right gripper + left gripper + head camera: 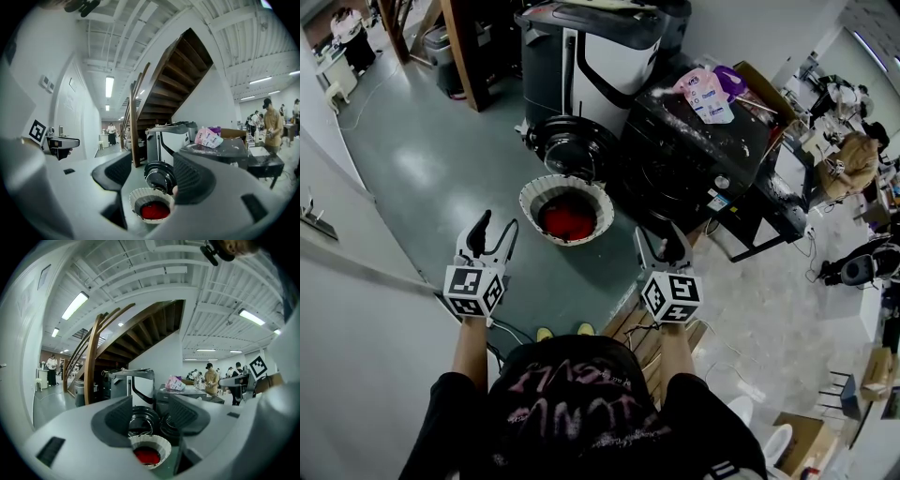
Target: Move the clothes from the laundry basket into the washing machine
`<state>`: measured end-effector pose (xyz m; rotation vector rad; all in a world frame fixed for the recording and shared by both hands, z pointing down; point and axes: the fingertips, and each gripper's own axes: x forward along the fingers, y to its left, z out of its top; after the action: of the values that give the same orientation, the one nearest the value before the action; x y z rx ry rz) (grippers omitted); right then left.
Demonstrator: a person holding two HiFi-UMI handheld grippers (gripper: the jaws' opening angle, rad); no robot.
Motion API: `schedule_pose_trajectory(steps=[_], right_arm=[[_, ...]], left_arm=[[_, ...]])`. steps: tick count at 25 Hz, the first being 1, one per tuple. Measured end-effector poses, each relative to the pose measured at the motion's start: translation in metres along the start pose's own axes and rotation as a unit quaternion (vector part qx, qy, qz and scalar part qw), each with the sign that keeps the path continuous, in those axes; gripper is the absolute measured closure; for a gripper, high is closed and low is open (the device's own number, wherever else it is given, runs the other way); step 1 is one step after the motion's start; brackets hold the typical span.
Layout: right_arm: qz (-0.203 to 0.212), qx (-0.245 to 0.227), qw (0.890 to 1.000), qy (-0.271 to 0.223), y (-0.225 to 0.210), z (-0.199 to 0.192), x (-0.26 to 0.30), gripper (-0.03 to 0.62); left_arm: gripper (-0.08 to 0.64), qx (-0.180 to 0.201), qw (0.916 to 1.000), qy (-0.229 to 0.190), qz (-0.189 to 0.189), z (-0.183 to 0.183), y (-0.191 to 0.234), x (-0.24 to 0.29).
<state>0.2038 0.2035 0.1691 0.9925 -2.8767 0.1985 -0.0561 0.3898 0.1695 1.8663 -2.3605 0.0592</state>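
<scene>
Before the black washing machine [694,155], a round white laundry basket [528,199] holds red clothes [567,221]. My left gripper [499,227] and right gripper [658,234] hover short of that machine, jaws released, empty.

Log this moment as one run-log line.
left tool open, empty | right tool open, empty | red clothes in laundry basket | washing machine door open
</scene>
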Motion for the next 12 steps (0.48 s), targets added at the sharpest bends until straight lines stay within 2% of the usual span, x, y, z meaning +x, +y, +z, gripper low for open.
schedule_pose_trajectory(steps=[12], right_arm=[[0.0,0.002,1.0,-0.007,-0.006,-0.001,-0.005,0.308]], left_arm=[[0.304,0.004,0.9999,0.006,-0.009,-0.003,-0.011,0.001]])
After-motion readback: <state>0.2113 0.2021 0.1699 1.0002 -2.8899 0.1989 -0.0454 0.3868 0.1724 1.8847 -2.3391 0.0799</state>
